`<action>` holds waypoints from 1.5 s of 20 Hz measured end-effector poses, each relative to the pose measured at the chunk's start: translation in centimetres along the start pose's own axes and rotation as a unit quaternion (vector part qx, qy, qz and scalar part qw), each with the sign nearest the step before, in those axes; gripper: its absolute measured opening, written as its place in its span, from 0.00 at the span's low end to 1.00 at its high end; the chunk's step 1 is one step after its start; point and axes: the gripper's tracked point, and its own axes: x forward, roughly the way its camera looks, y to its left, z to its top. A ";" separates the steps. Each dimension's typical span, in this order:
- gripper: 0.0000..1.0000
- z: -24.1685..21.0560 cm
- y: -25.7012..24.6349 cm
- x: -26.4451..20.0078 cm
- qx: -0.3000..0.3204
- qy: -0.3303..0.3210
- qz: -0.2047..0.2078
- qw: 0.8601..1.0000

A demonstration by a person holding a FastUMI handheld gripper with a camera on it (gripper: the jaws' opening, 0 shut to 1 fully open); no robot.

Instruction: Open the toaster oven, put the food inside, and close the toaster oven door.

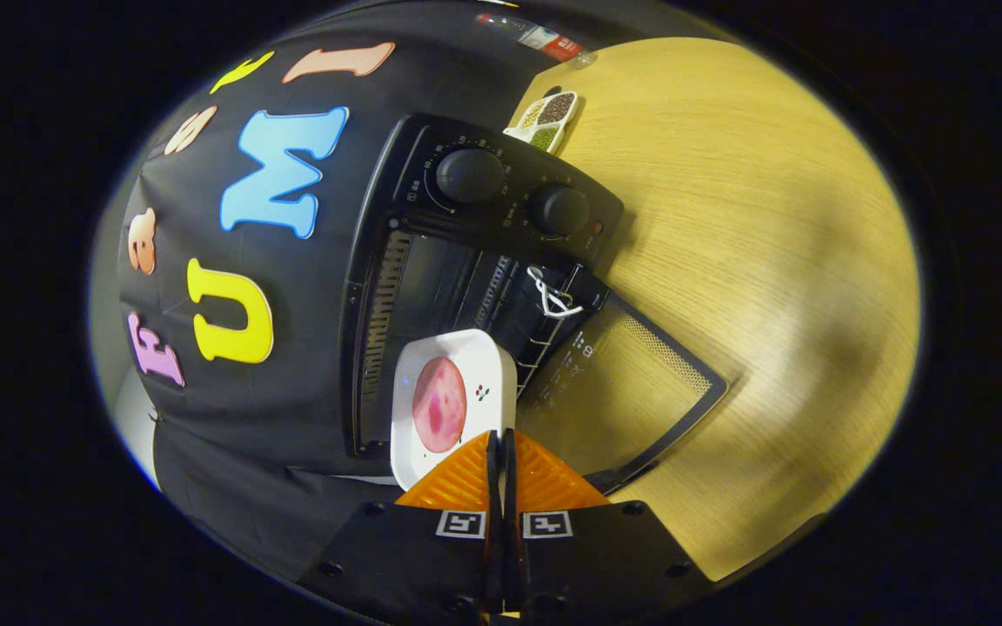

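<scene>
Orange fingers (466,474) of my gripper (501,448) are pressed together on the near edge of a white plate (453,404), pinching it. On the plate lies a pink slice of meat (440,404). The plate hangs at the mouth of the black toaster oven (466,261), whose glass door (623,382) lies open on the wooden desk (753,243). Beyond the oven sits a small dish of beans (546,120).

Open oven mouth (457,296), plate (453,404) ahead.

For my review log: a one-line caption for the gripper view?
Gripper fingers shut on the white plate of ham, held before the toaster oven, door open.
</scene>
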 end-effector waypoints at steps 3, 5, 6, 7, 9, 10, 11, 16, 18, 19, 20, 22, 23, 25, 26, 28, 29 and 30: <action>0.02 0.7 0.4 1.6 0.025 -0.034 0.001 0.999; 0.02 1.1 0.6 2.4 0.036 -0.059 0.001 0.998; 0.02 1.4 0.8 2.8 0.042 -0.073 0.000 0.996; 0.02 1.8 0.9 3.2 0.049 -0.090 -0.001 0.995; 0.02 1.9 1.4 4.1 0.067 -0.114 0.000 0.991; 0.02 2.0 1.6 4.7 0.074 -0.123 -0.002 0.990; 0.02 2.0 1.8 5.2 0.081 -0.130 -0.004 0.988; 0.03 2.6 2.4 7.3 0.121 -0.162 -0.019 0.979; 0.03 2.4 2.6 8.2 0.128 -0.159 -0.023 0.979; 0.03 2.4 2.7 8.4 0.127 -0.160 -0.023 0.979; 0.03 2.3 2.9 8.6 0.127 -0.160 -0.022 0.979; 0.08 1.8 3.3 8.8 0.127 -0.147 -0.012 0.981; 0.11 1.3 3.5 8.7 0.129 -0.135 -0.005 0.982; 0.31 0.9 4.2 8.2 0.113 -0.123 0.012 0.986; 0.48 1.1 4.7 7.5 0.097 -0.127 0.019 0.987; 0.81 0.6 5.5 6.4 0.049 -0.121 0.029 0.991; 0.97 0.0 5.7 5.7 0.021 -0.107 0.030 0.994; 0.97 -0.7 5.5 5.2 -0.006 -0.091 0.025 0.996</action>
